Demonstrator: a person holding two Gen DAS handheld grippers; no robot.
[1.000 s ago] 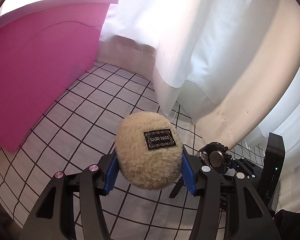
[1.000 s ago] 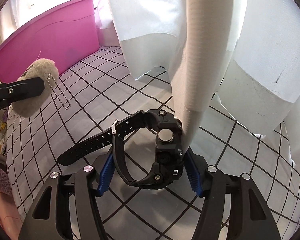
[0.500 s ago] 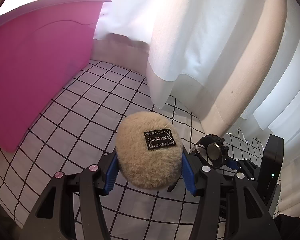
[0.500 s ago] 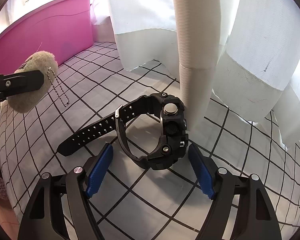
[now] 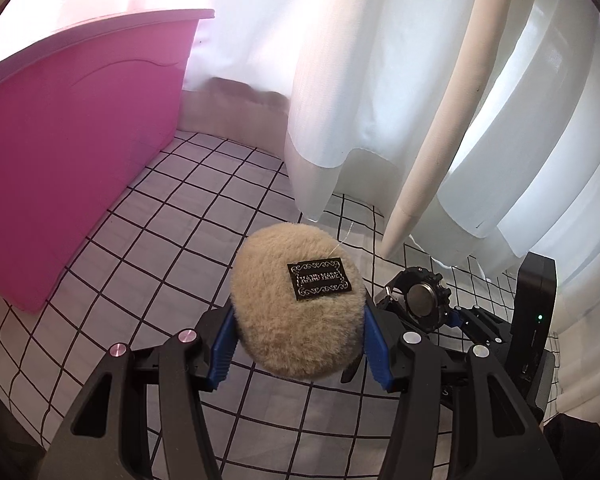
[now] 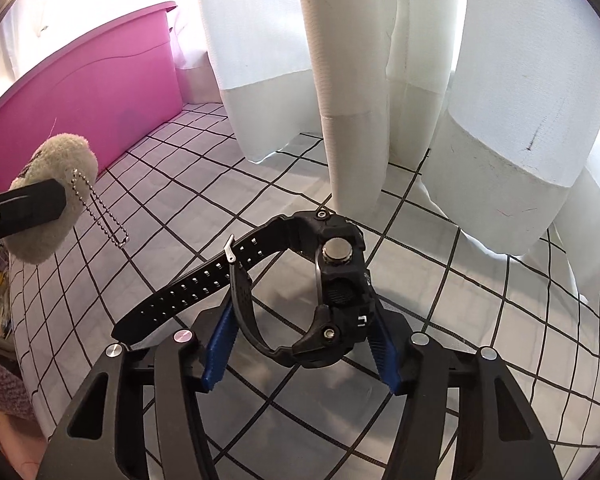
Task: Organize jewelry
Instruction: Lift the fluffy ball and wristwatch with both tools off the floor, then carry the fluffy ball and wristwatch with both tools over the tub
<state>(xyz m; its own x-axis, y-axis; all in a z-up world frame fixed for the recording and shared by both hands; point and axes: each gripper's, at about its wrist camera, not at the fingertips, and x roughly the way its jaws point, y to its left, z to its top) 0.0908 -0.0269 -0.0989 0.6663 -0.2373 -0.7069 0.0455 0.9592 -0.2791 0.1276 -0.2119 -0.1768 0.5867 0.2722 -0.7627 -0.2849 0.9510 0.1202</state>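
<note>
while the left gripper (image 5: 298, 344) clamps a plush keychain (image 5: 298, 304) and the right gripper (image 6: 302, 344) squeezes a black watch (image 6: 300, 280), neither item looks put away yet

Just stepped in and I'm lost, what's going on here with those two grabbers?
A person works two handheld tools over a grid-patterned bed sheet. The left tool is clamped on a fluffy beige pom-pom charm with a black "hand made" tag and a ball chain. The right tool holds a black wristwatch, its strap sticking out to the left. A pink bin stands behind, beside white curtains.
</note>
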